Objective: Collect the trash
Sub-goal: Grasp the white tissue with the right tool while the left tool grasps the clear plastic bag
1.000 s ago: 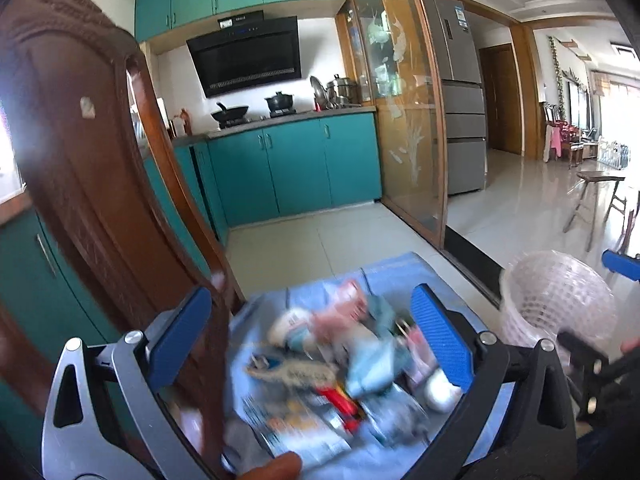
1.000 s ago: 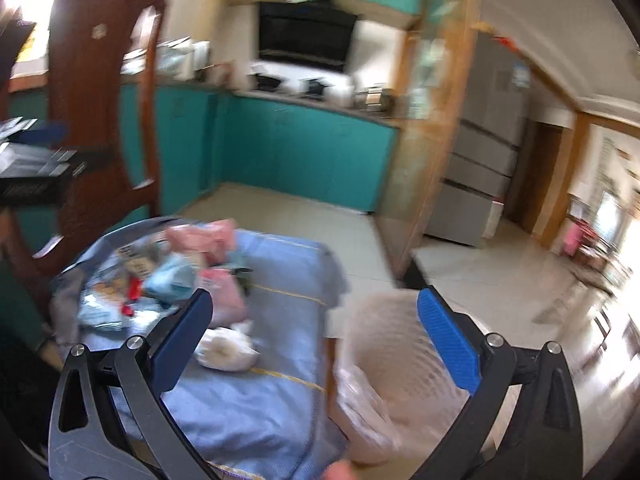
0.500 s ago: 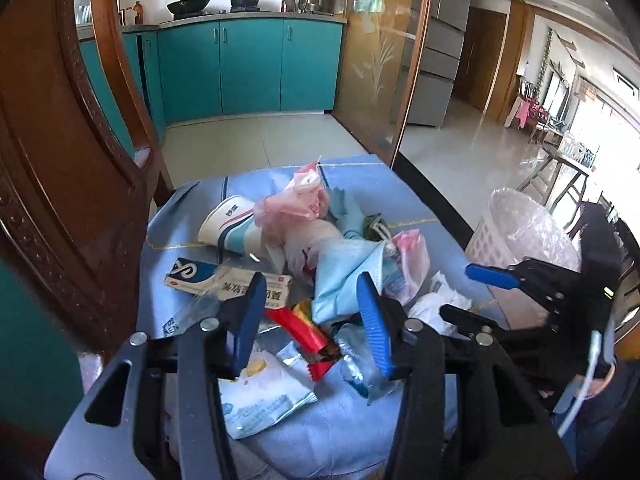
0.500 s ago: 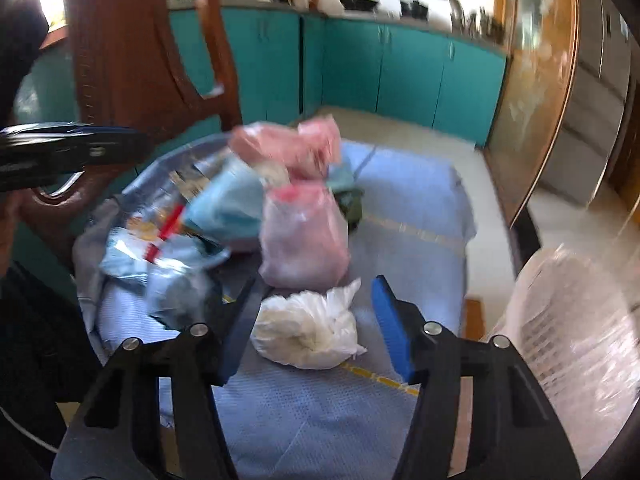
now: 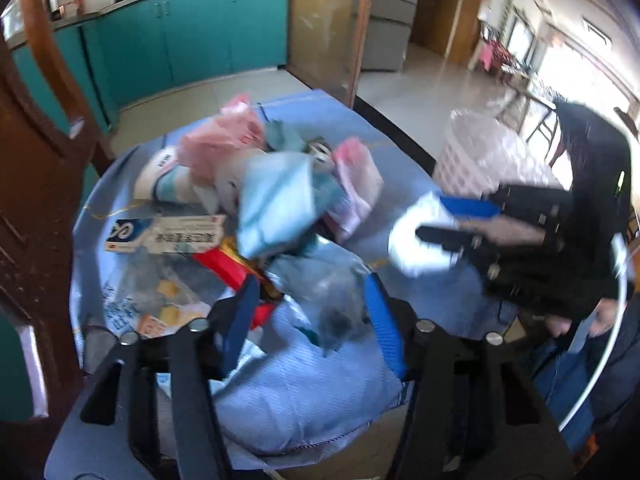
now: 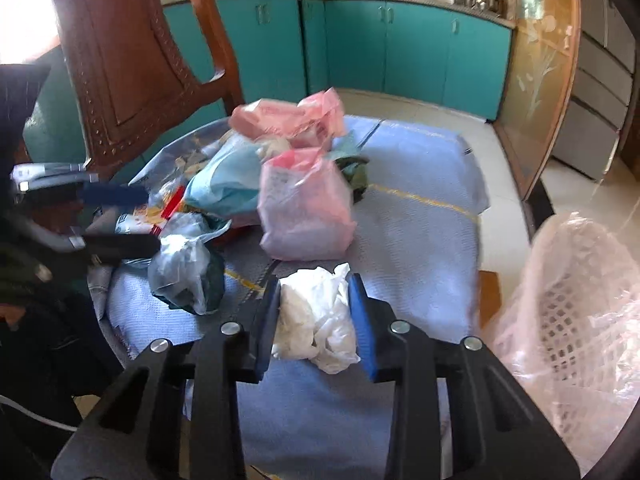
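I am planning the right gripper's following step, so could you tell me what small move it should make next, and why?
Probably lift the crumpled white plastic bag and swing right toward the white lattice wastebasket: the right gripper looks closed on it, above the blue tablecloth.

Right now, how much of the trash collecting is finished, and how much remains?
Nothing looks binned yet: the lined basket shows no trash inside. In hand: the right gripper is closed on the white crumpled bag. The left gripper is open around the clear bag. The pile remains.
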`<state>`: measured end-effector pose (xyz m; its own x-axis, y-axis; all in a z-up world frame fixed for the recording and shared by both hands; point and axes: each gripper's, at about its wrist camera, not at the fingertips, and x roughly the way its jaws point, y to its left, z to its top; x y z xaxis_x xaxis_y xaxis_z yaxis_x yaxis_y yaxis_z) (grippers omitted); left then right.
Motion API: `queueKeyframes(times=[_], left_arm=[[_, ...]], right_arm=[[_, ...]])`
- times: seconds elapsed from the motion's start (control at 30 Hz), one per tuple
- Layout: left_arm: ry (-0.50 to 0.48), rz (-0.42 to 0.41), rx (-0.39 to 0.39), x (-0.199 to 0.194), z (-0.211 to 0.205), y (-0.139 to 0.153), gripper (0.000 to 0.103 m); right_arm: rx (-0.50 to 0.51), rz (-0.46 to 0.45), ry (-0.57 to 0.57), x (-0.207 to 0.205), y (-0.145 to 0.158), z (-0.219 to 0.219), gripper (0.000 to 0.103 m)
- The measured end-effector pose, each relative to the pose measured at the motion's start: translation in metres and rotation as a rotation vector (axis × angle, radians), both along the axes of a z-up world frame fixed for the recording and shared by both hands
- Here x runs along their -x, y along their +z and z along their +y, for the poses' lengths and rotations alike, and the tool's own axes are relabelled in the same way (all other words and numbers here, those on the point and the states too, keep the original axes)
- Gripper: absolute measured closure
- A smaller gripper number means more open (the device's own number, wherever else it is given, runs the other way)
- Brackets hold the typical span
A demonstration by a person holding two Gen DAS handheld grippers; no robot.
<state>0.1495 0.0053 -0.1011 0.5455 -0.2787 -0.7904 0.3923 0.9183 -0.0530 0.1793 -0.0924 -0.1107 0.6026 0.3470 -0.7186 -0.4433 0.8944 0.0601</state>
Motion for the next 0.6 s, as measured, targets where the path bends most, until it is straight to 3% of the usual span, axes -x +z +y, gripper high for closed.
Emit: queueKeyframes(times=[0.37, 0.47, 0.5, 0.6], left_arm=[[-0.05, 0.003, -0.122, -0.002, -0.035, -0.024, 0.048], [-0.062, -0.015, -0.15, -0.001, -0.039, -0.026, 0.058], [-0.073, -0.014, -0.147, 0.0, -0.04, -0.025, 0.069], [-0.077, -0.023, -0.159, 0.002, -0.042, -0.025, 0.071]], right_arm=[[-0.01, -0.033, -0.033, 0.008, 0.011, -0.02, 0.068], [-0.009, -0.037, -0.027, 0.009, 0.012, -0.018, 0.068], [-0.009, -0.038, -0.025, 0.009, 0.012, -0.018, 0.068], [-0.008, -0.04, -0.026, 0.01, 0.012, -0.017, 0.068]])
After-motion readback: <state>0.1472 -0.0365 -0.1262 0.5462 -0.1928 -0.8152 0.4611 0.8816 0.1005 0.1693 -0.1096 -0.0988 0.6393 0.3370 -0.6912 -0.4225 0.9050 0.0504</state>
